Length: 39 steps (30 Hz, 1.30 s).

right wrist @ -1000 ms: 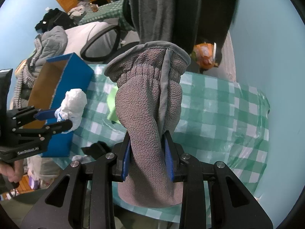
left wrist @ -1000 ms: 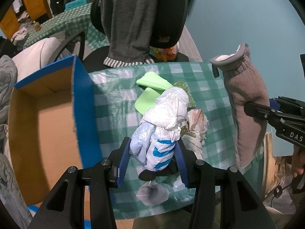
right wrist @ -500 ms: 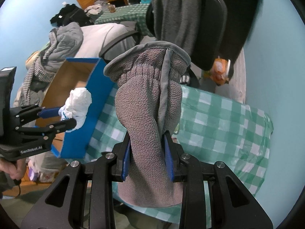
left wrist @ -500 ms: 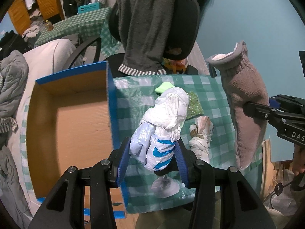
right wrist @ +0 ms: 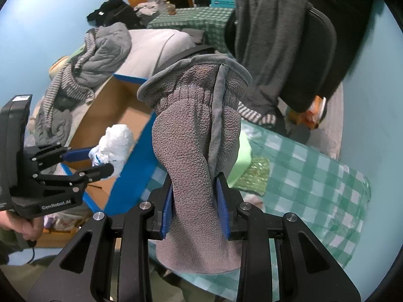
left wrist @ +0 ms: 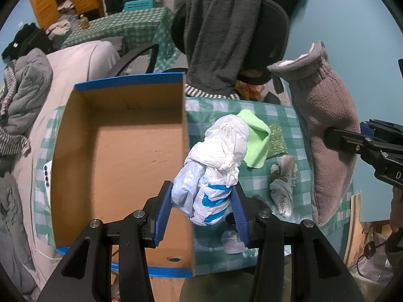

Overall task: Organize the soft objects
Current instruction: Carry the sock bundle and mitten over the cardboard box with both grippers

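Left gripper (left wrist: 202, 211) pinching a knotted bundle of plastic bags (left wrist: 214, 166), white with blue stripes; bundle held in the air just beside the right wall of the open cardboard box (left wrist: 118, 156), not yet over its floor. Right gripper (right wrist: 195, 201) clamped on a grey fleece mitten (right wrist: 194, 151) at mid-length, cuff up, tip hanging below the jaws, over the checked tablecloth (right wrist: 314, 176).

Risks, as judged: slick plastic may slide out between the pads and land on the box's blue rim or on the table; mitten's loose tip may snag the box wall on entry. Both grippers heading for one opening could collide. Green cloth (left wrist: 254, 141), glittery pad (left wrist: 277, 141) and crumpled bag (left wrist: 283, 181) on the table may get dragged by a low pass.
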### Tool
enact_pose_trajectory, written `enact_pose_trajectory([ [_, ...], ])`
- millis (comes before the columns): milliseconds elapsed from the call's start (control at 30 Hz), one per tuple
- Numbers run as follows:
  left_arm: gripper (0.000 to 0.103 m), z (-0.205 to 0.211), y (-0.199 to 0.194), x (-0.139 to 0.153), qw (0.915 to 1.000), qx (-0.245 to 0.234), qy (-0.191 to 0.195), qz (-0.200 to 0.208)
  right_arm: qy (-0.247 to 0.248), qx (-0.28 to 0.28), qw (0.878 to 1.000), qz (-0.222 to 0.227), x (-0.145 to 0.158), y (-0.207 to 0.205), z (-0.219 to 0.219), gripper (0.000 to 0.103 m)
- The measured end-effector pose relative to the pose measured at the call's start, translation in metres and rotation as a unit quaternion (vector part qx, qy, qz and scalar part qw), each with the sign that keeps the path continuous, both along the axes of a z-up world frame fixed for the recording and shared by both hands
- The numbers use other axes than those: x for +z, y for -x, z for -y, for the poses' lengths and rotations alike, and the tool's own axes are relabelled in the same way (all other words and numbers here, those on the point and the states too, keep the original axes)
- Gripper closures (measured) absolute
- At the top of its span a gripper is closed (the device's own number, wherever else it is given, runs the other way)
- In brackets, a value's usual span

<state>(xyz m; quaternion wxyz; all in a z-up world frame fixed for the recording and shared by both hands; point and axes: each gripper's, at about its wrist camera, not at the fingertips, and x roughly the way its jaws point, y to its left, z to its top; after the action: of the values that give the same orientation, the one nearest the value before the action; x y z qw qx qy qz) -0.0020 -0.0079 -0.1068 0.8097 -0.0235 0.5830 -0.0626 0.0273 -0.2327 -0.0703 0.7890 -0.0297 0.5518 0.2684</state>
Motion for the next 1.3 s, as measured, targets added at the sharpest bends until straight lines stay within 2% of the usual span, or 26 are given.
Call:
enact_pose_trajectory([
  [633,0.057,-0.068,0.014,-0.006,0.9968,0.079,-0.005,-0.007,-0.016,0.093,0.996,-0.008,-0.005,-0.012,-0.090,0.073],
  [1300,0.057,-0.136,0.005,-0.020,0.9928,0.119,-0.011,-0.016,-0.009,0.146,0.989,-0.030,-0.024,-0.031,-0.180,0.075],
])
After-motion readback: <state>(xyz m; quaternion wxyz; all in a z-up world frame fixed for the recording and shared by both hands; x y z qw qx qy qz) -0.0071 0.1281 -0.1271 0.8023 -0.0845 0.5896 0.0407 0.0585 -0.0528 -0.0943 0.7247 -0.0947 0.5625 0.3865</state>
